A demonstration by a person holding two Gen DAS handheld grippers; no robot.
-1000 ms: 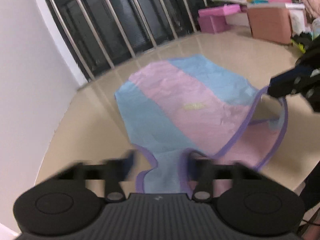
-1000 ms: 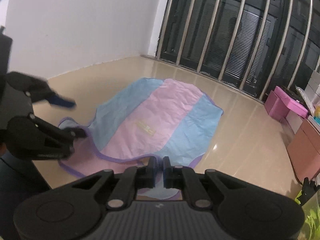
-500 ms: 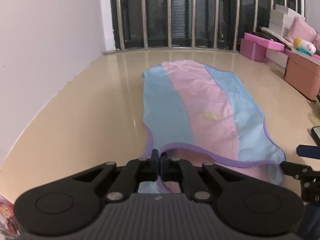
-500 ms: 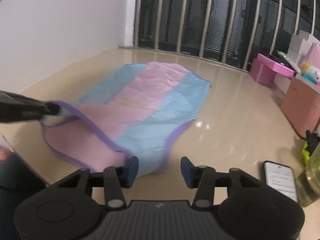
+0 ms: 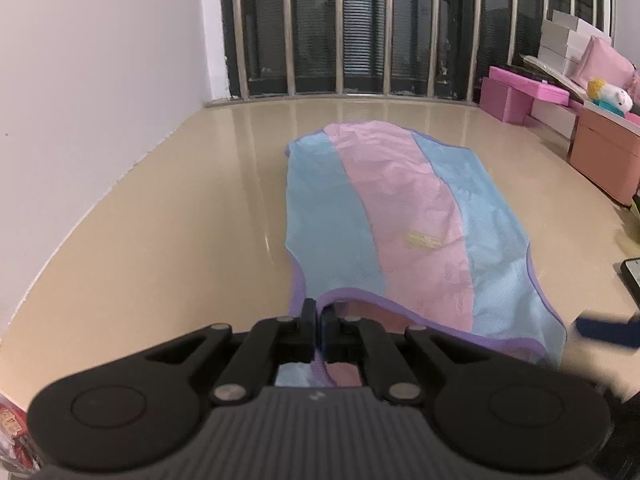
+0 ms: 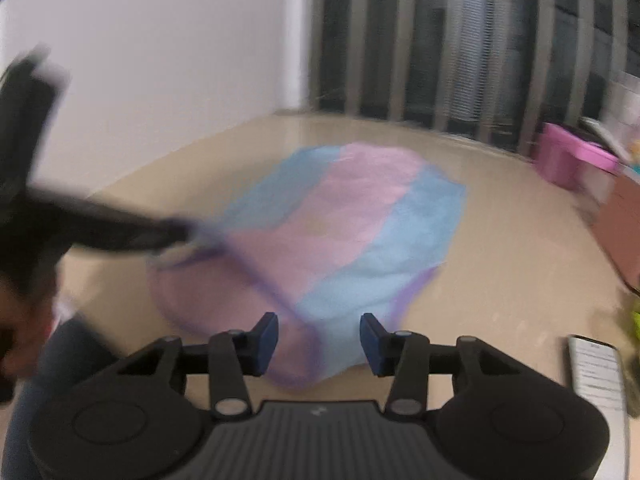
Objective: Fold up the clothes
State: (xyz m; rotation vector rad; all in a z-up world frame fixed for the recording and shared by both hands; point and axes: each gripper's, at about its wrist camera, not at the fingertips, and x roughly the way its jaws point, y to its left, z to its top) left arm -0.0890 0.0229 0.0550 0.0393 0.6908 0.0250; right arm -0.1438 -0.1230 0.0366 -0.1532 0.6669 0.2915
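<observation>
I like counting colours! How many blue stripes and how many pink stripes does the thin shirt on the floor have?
Blue stripes: 2, one on the left and one on the right of the thin pink-and-blue sleeveless shirt with purple trim.
Pink stripes: 1, down the middle.
Total: 3 stripes.

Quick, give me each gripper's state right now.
Left gripper: closed on the purple-trimmed shoulder strap of the pink and blue garment.
Right gripper: open, holding nothing, poised over the garment's near edge.

Motion blur smears the whole right wrist view, and the phone [image 5: 632,280] is cut by the frame edge.
</observation>
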